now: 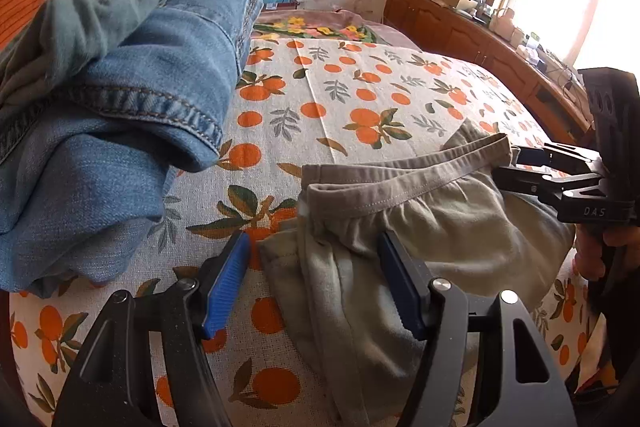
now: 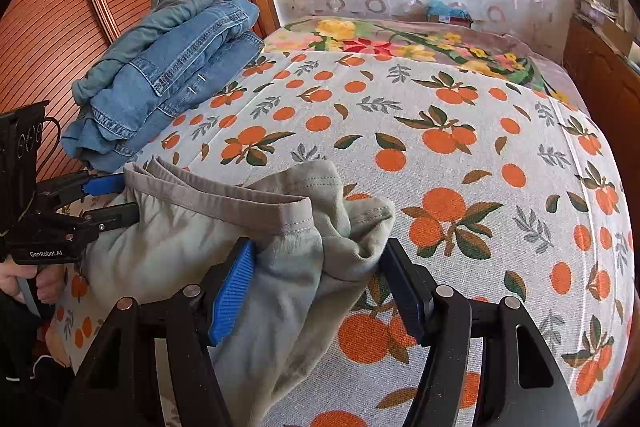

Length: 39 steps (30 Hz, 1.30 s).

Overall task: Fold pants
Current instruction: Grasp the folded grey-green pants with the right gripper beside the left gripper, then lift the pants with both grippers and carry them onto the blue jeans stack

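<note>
Left wrist view: left claw (image 1: 314, 283) stands released, pads straddling the near left edge of the grey-green pants (image 1: 420, 227), cloth between them but not pinched. Right wrist view: right claw (image 2: 316, 283) likewise released, jaws either side of the bunched right corner just under the waistband (image 2: 256, 203). The pants lie crumpled at the near edge of the bed (image 2: 480, 147), waistband slack. My read: step in hand is taking both waistband corners. Bite the hem band itself, both layers, not the loose fabric below; close both together, then lift and pull apart to flatten. Keep clear of the folded jeans stack (image 1: 132, 95) beyond on the left.
</note>
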Each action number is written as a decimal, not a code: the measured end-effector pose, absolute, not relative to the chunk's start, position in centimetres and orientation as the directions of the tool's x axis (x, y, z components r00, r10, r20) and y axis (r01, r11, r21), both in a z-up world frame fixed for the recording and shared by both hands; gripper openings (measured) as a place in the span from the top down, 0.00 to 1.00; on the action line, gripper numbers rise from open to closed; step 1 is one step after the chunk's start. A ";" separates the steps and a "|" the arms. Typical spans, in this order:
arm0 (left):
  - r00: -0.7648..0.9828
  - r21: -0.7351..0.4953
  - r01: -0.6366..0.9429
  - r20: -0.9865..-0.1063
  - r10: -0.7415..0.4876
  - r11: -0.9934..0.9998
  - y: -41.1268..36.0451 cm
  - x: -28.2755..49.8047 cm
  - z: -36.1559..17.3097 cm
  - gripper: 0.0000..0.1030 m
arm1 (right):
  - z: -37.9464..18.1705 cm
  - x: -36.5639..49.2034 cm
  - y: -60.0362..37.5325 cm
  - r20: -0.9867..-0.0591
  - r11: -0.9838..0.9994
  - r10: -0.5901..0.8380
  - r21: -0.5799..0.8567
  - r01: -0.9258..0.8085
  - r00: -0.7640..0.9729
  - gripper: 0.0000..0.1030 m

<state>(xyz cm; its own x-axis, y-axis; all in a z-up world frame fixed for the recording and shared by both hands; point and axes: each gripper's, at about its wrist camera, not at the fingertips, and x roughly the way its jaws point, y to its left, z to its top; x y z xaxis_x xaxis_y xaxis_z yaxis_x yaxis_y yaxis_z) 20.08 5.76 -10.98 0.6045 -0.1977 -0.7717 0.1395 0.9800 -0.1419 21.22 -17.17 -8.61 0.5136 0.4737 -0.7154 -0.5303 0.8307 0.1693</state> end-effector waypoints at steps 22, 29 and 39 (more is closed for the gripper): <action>0.624 -0.173 0.156 -0.746 -0.232 0.973 6.7 19.8 -11.2 0.59 | -8.2 20.1 -16.2 -0.682 0.787 0.536 0.190 -0.588 0.497 0.84; 0.603 -0.205 0.187 -0.748 -0.277 0.961 6.1 19.5 -11.1 0.81 | -9.0 20.2 -16.5 -0.694 0.790 0.533 0.204 -0.578 0.484 0.84; 0.646 -0.231 0.214 -0.695 -0.315 0.949 5.9 18.0 -9.1 0.87 | -8.0 20.1 -16.8 -0.673 0.790 0.547 0.219 -0.573 0.498 0.85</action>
